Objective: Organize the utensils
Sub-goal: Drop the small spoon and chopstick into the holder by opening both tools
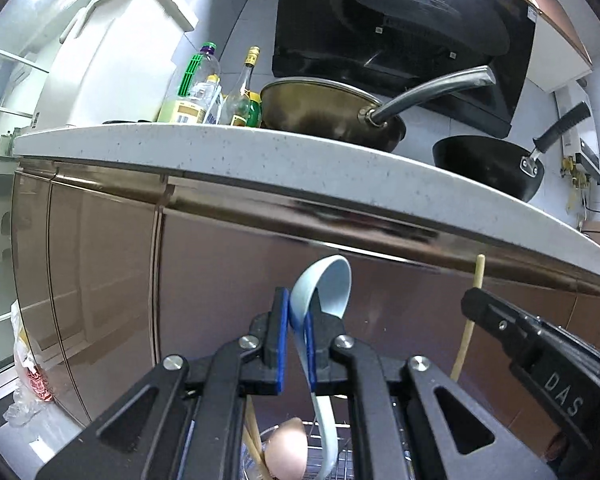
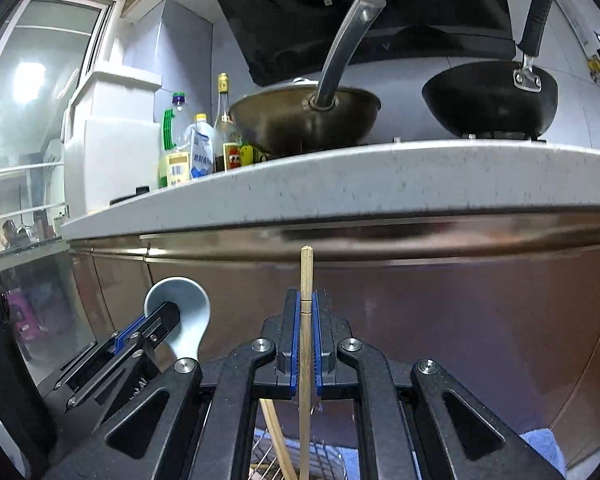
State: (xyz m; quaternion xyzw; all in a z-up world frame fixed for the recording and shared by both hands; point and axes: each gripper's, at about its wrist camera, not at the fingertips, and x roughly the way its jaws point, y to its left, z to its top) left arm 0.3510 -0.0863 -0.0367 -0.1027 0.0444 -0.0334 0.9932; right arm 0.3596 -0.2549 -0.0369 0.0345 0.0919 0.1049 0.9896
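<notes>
Left wrist view: the left gripper [image 1: 297,320] pinches a pale blue spoon [image 1: 324,288] by the neck between its blue pads, bowl standing up past the fingertips and the handle running down and back beneath the jaws. The spoon's long axis is close to upright, before the brown cabinet front [image 1: 100,248] and below the speckled countertop [image 1: 220,152]. To the right, the right gripper [image 1: 540,356] carries a chopstick [image 1: 470,328], also near upright and well apart from the spoon. Under the jaws, a wire rack [image 1: 336,452], more sticks and a rounded tan object are cut off by the frame; what the tan object is cannot be told.

Right wrist view: the right gripper [image 2: 306,320] is pressed together on the chopstick [image 2: 306,280], its tip rising above the fingers, its shaft dropping straight toward the wire rack [image 2: 272,460] below. The left gripper [image 2: 156,324] sits to the left with the spoon [image 2: 188,308]. The rack's compartments are hidden by the linkages, so either utensil's likely destination cannot be made out; both hands appear about equally near it.
</notes>
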